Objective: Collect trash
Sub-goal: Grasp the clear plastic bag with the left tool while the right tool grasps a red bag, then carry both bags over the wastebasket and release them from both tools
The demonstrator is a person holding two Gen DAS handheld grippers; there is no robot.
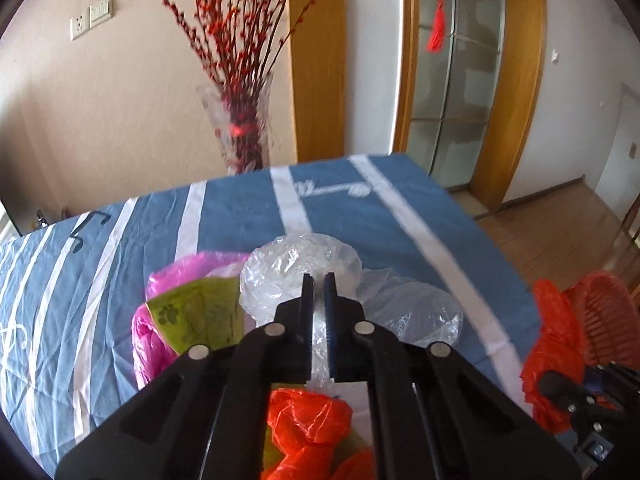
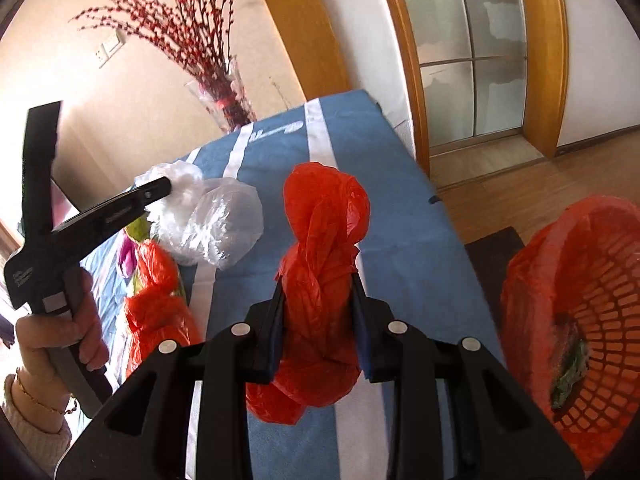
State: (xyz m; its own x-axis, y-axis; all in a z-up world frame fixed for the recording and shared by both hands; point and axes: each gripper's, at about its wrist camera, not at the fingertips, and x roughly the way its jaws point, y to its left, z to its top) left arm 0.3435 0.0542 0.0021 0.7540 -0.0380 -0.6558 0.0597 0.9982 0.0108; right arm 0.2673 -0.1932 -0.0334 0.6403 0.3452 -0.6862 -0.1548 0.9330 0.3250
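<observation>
My left gripper [image 1: 319, 280] is shut on a clear plastic bag [image 1: 288, 268] and holds it above the blue striped tablecloth [image 1: 240, 208]. A second clear bag [image 1: 416, 304], a pink bag [image 1: 152, 328], a green wrapper [image 1: 196, 312] and a red bag [image 1: 308, 420] lie around it. My right gripper [image 2: 318, 280] is shut on a twisted red plastic bag [image 2: 324, 240], held upright above the table. The red mesh basket [image 2: 592, 312], lined with red plastic, stands at the right off the table edge. The left gripper also shows in the right wrist view [image 2: 164, 188] on the clear bags [image 2: 216, 224].
A glass vase of red branches [image 1: 244, 128] stands behind the table's far edge. A wooden-framed glass door [image 2: 472, 52] and wood floor [image 2: 540, 192] lie to the right. A black mat [image 2: 492, 252] lies under the basket. A dark green scrap [image 2: 568, 372] sits inside the basket.
</observation>
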